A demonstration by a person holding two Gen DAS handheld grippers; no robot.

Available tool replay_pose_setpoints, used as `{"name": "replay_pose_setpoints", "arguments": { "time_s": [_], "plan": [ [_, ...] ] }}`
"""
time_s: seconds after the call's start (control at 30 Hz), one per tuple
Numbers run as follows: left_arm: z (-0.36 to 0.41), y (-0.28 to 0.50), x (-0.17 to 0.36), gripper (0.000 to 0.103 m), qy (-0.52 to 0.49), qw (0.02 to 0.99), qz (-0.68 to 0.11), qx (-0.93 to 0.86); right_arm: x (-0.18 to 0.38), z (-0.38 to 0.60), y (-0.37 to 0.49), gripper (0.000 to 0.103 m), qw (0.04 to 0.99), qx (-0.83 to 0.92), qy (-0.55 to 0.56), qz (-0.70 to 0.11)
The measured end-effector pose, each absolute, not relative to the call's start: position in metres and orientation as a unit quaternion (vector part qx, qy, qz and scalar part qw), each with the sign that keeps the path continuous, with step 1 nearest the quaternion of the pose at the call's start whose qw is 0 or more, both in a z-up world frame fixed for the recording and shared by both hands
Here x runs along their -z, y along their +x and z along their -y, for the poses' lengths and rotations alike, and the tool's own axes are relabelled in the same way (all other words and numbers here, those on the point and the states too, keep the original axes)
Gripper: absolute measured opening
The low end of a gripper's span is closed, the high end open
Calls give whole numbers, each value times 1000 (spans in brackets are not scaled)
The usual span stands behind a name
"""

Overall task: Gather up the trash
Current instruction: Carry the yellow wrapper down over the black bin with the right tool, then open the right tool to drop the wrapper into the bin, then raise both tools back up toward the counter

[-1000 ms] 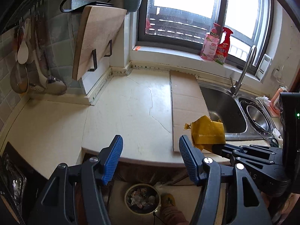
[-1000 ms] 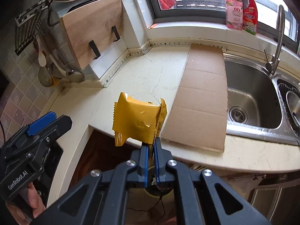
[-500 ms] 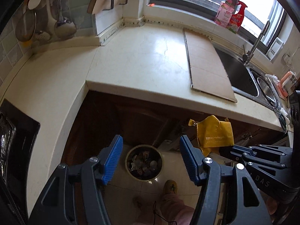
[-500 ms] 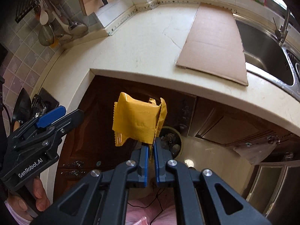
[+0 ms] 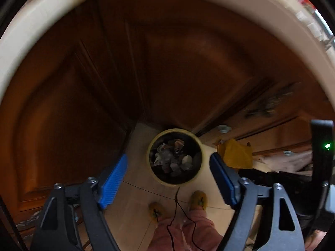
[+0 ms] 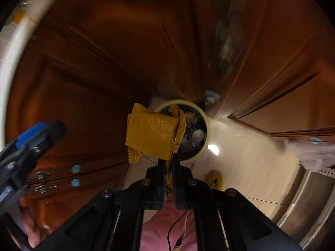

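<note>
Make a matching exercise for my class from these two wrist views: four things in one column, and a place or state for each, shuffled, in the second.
Things:
1. left gripper
2. right gripper
3. yellow wrapper
4. trash bin

Places or states:
A. on the floor by the cabinets, holding crumpled trash
B. open, holding nothing
C. pinched by its lower edge, held up above the floor
D. shut on a piece of trash

Pairs: 1-B, 2-D, 3-C, 4-A

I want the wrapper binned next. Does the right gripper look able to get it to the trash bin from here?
Probably yes. The right gripper, jaws shut on the yellow wrapper, hangs above the open trash bin on the floor, with nothing visible between them.
</note>
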State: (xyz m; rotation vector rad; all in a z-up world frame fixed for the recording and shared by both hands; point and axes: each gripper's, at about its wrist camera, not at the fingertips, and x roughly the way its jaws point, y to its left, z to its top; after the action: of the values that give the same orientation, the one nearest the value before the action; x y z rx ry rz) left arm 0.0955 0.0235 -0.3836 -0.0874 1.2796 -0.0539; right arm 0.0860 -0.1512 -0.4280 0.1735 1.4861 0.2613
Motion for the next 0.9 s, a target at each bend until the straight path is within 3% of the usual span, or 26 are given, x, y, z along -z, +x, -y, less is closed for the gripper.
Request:
{"name": "replay_pose_setpoints", "arguments": {
  "time_s": [0.23,0.37,0.4,0.5,0.57,0.9],
  "plan": [
    [-27,112,493,83,-26,775,-632,-3,543,127,107,6,704,-119,54,-698],
    [-35,116,525,90,-28,763,-645,-18,589,114,119,14,697,-116,34,-707],
    [-38,116,530,90,-32,762,-647,-24,597,109,122,21,691,-116,28,-713],
    [-47,112,538,91,-48,753,-656,-31,607,104,124,38,691,-110,10,-715],
    [-55,109,540,92,-54,749,-660,-32,603,105,127,43,693,-113,9,-712],
    [-59,106,514,97,-50,757,-651,-23,571,113,119,44,700,-125,12,-703]
  ]
}}
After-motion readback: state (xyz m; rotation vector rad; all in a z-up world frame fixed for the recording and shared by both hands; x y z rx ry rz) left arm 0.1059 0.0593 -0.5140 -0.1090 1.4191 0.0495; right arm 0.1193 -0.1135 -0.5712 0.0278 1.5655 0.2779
